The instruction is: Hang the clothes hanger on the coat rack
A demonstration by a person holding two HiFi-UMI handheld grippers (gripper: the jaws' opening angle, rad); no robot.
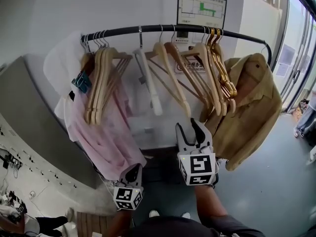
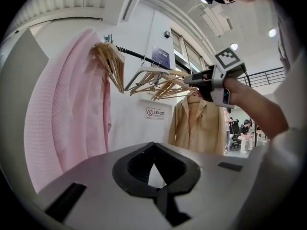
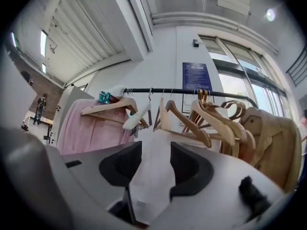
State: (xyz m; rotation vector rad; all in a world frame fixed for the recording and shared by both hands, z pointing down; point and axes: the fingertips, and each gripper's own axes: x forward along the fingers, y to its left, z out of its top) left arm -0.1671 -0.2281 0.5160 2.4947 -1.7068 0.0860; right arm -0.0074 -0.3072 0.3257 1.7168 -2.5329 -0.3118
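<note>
A black rail (image 1: 163,29) of the coat rack runs across the wall and carries several wooden hangers (image 1: 173,68) and a white hanger (image 1: 150,90). My right gripper (image 1: 189,127) stands open just below the middle wooden hangers, with nothing between its fingers; in the right gripper view (image 3: 156,147) the rail (image 3: 182,91) and hangers (image 3: 206,123) lie ahead. My left gripper (image 1: 133,171) hangs lower, beside the pink shirt (image 1: 106,132), shut and empty. In the left gripper view its jaws (image 2: 153,145) meet at the tips, and the right gripper (image 2: 192,79) shows near the hangers.
A tan jacket (image 1: 252,107) hangs at the rail's right end, and a pink shirt with a teal clip (image 1: 81,81) at the left. A grey slanted panel (image 1: 29,112) stands left, glass doors (image 1: 296,58) right. A sign (image 1: 201,9) is on the wall.
</note>
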